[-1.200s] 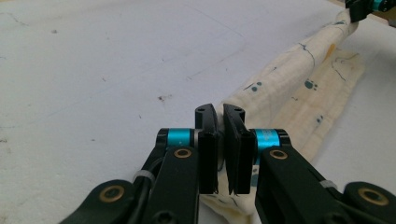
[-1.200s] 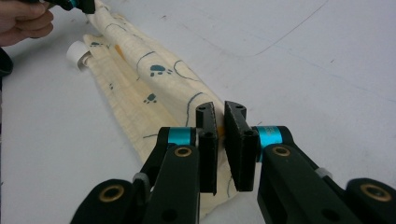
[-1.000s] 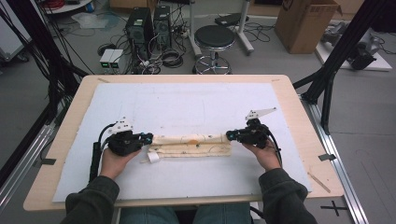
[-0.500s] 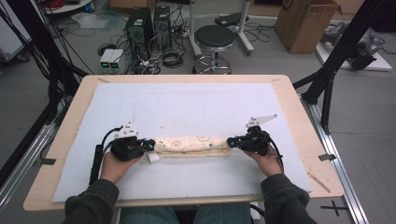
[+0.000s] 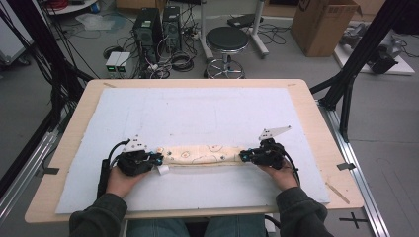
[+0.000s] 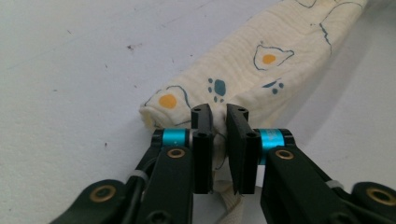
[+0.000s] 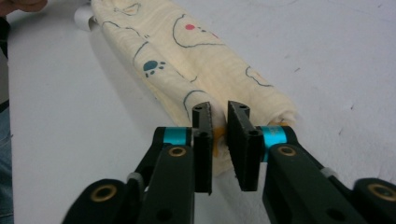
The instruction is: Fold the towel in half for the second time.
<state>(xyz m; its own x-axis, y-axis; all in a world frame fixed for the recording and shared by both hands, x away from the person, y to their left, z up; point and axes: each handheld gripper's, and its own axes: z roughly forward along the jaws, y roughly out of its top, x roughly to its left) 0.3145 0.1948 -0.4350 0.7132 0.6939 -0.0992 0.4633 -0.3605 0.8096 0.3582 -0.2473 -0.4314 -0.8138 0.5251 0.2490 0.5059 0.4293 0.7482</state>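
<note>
Cloth [image 5: 202, 154], cream with printed eggs and paw marks, lies rolled into a long bundle on the white mat [image 5: 197, 113] of the table [image 5: 316, 106], its long axis running left to right between the two hands. The left gripper [image 5: 157, 158] sits at the roll's left end and the right gripper [image 5: 244, 156] at its right end, so each hand is nearest its own end. Both have just been opening: in each gripper view a narrow gap shows between the jaws, with cloth still in it but no longer pinched. A small white tag [image 5: 162, 170] lies by the left end. Nothing blocks either gripper.
</note>
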